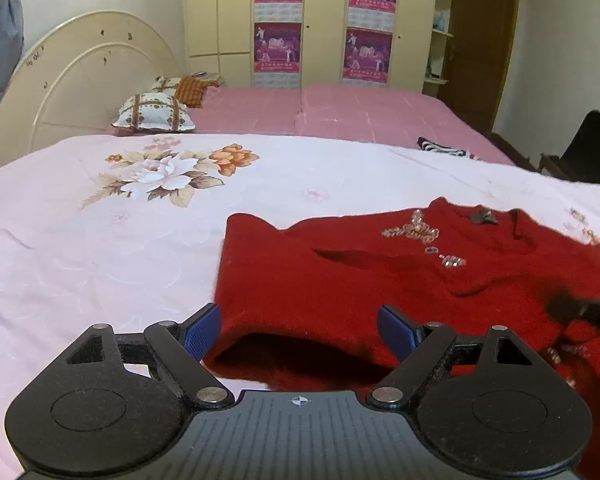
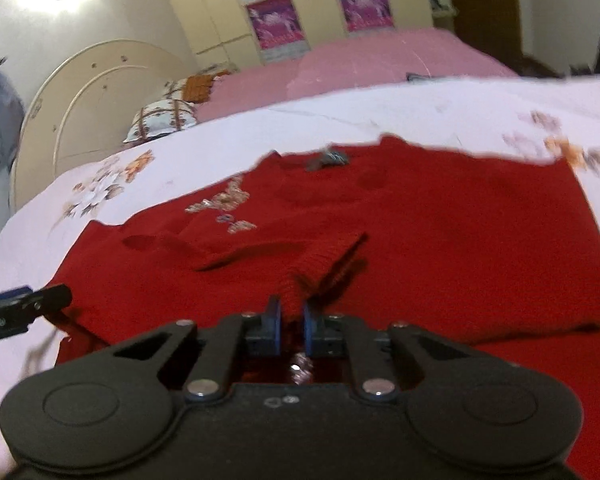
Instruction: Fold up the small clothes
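1. Left wrist view: my left gripper (image 1: pixel 298 330) has its blue pads (image 1: pixel 202 332) spread wide with nothing pinched between them. It hovers over the near left corner of a red knitted sweater (image 1: pixel 380 280).
2. The sweater lies flat on a white floral bedspread (image 1: pixel 100 240), toward the bed's near edge and right of the middle. Its beaded embroidery (image 1: pixel 414 232) faces up, and the neckline points toward the far edge.
3. A soft fold of the knit bulges just under my open left pads, shadowed beneath. I judge I am lined up here to take this corner.
4. Further off, a patterned pillow (image 1: pixel 152 114) sits by the cream headboard (image 1: pixel 80 80), and a pink sheet (image 1: pixel 340 116) covers the far half of the bed. A small striped garment (image 1: pixel 442 147) lies near the bed's right edge.
5. The dark blurred shape at the right of this view is my right gripper (image 1: pixel 584 312) on the sweater.
6. Right wrist view: my right gripper's pads are drawn narrow and clamp a ribbed edge of the red sweater, probably a cuff or hem. The picture is blurred.
7. The pinched ribbing rises from the cloth in a small ridge. I hold it this way, I think, to carry that flap across the body for a fold.
8. My left gripper shows at the left edge here, beside the sweater's corner.
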